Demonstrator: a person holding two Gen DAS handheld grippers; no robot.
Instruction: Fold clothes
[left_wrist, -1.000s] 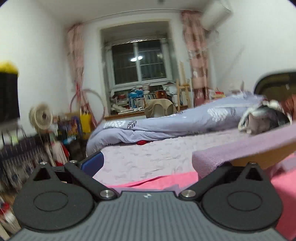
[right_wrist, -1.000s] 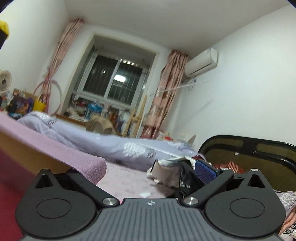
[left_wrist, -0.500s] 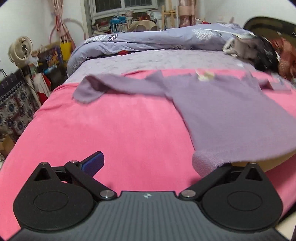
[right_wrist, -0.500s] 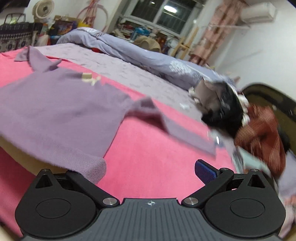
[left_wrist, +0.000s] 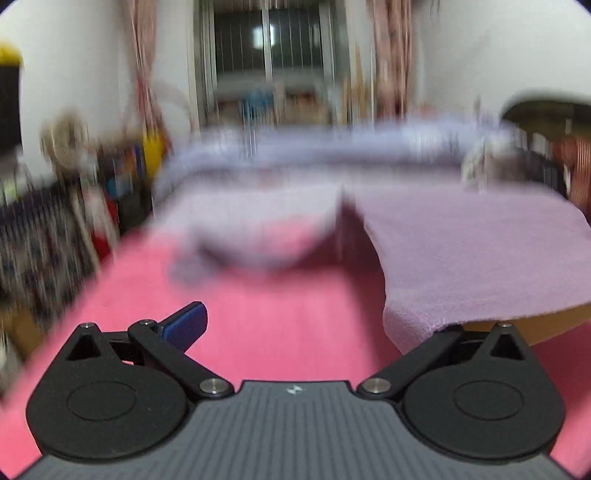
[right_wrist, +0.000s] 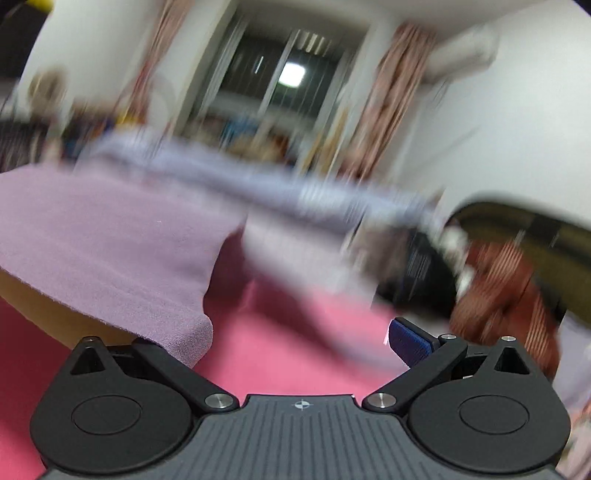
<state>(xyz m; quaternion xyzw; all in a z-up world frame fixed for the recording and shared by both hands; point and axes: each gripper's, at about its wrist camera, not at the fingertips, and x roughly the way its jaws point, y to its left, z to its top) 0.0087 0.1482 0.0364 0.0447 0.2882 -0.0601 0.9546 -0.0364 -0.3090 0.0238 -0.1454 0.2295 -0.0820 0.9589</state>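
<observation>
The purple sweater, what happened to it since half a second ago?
The purple sweater went from lying spread across the pink blanket to being lifted at its near edge, with the sleeve hanging loose; both cameras tipped up toward the window. What stayed: the sweater's corners drape over the inner finger of the left gripper and the right gripper.
</observation>
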